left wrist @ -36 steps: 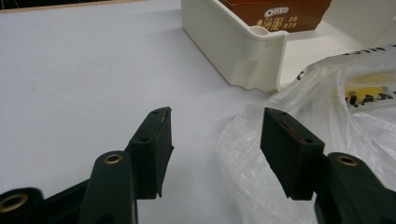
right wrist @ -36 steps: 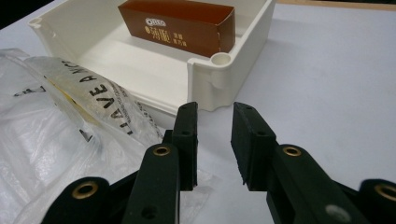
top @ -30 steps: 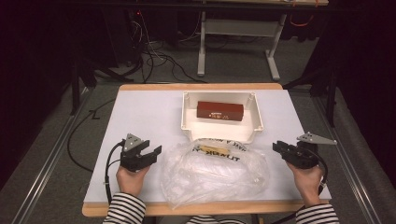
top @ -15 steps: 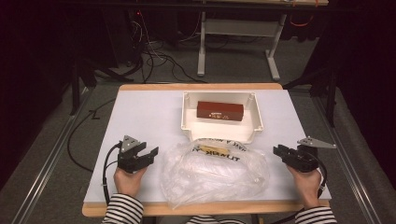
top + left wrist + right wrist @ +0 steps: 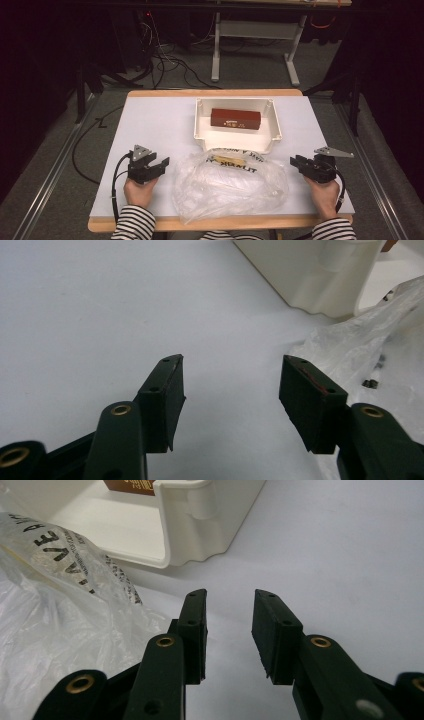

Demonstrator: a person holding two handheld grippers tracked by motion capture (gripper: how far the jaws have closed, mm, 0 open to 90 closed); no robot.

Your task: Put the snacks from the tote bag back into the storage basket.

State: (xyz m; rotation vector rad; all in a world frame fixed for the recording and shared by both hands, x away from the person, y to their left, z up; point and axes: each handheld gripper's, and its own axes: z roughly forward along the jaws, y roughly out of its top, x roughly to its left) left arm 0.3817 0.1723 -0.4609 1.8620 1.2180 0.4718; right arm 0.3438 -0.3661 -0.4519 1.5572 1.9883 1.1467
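Note:
A crumpled clear plastic bag [image 5: 230, 185] with black print lies at the table's near edge, between my two hands. Behind it stands a white tray [image 5: 200, 125] with a brown box [image 5: 235, 118] lying inside. My left gripper [image 5: 162, 162] rests left of the bag, open, with only bare table between its jaws [image 5: 230, 365]; the bag's edge [image 5: 360, 345] lies just right of it. My right gripper [image 5: 295, 161] sits right of the bag and is open [image 5: 230, 597]. Its jaws have just been opening, with nothing between them. The tray's corner [image 5: 185, 525] is ahead of it.
The white table top [image 5: 150, 125] has bare room on the left and on the right of the tray. Cables trail from both grippers toward the near edge. Beyond the table are a dark floor with cables and a desk frame [image 5: 255, 35].
Both hands stay almost where they were. The bag, the tray and the box have not moved.

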